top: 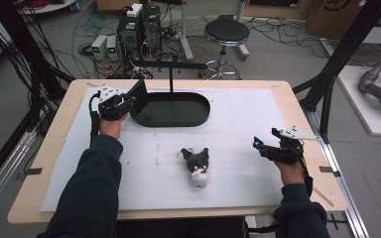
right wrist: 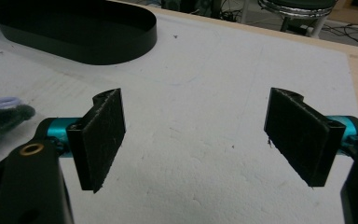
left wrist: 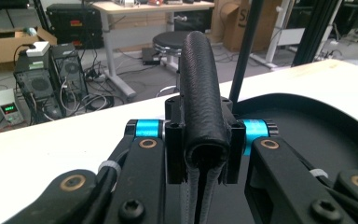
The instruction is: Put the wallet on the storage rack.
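Your left hand-held gripper (top: 129, 100): held at the far left of the desk (top: 49, 148), forearm stretched forward, jaws pressed together with nothing between them, tips at the left end of the black oval tray (top: 198, 116). Your right hand-held gripper (top: 263, 145): low over the white mat (top: 238, 114) near the desk's right edge, pointing left, jaws spread wide and empty. Tray: holds a thin black upright post (top: 171, 79), otherwise bare. Plush toy (top: 196, 166), dark with a white face: lying on the mat between your hands, apart from both
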`<state>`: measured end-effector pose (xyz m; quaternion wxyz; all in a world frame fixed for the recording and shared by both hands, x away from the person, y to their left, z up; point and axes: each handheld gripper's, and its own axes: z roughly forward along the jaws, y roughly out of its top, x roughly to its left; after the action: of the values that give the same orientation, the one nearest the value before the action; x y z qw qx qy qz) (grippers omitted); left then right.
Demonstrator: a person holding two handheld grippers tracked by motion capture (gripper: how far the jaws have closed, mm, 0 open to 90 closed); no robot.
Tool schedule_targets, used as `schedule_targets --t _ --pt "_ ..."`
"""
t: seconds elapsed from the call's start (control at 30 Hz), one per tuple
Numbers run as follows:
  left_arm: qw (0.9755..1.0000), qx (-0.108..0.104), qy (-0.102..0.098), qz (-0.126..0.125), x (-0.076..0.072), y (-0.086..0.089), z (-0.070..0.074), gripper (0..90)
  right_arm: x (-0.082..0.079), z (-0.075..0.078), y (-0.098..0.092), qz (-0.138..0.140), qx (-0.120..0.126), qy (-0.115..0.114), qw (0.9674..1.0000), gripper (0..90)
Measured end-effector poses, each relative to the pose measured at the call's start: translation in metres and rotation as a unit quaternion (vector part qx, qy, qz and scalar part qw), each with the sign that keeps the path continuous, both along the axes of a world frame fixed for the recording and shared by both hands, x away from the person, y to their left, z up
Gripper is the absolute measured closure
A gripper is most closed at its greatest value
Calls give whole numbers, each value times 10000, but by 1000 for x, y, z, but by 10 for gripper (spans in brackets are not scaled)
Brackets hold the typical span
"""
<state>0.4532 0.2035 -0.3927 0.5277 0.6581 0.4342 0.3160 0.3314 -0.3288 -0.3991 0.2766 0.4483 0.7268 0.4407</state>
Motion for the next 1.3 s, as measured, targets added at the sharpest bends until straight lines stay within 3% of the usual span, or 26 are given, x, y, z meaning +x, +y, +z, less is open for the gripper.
schedule_targets --t 0.2,0.23,0.33,0.37,0.5,0.63,0.67,0.7,0.73,1.03,1.17,1.3 --pt "9997 208 75 -56 17 -11 5 761 0 -1 -1 -2 9 25 10000 207" --pt "9993 341 124 -21 23 -15 2 762 0 -1 -1 -9 11 35 10000 207" --pt "9988 448 182 3 27 -19 -3 761 0 -1 -2 -22 16 9 10000 207" --pt "9979 617 208 28 30 -23 -8 762 -1 -1 -2 -21 28 16 10000 207" --pt "9970 705 202 243 33 -27 -13 762 -1 -2 -4 -40 7 66 10000 207" --pt "9980 567 231 173 34 -29 -14 730 -1 -3 -5 -53 14 67 10000 207" --pt "9992 106 373 -7 34 -30 -14 654 -1 -3 -5 -42 20 91 9999 207" --pt "9988 -147 465 -80 34 -30 -14 572 -1 -3 -5 -52 17 102 9999 207" --pt "9984 -203 516 -136 33 -30 -14 530 -1 -3 -4 -38 11 109 9999 207" --pt "9937 -505 832 -559 27 -39 -12 511 -2 -2 -3 5 7 87 10000 207" --pt "9922 -507 927 -657 26 -48 -17 508 -3 -2 -4 -7 12 88 10000 207" --pt "9926 -447 911 -660 28 -53 -21 510 -3 -2 -6 -12 23 90 10000 207"
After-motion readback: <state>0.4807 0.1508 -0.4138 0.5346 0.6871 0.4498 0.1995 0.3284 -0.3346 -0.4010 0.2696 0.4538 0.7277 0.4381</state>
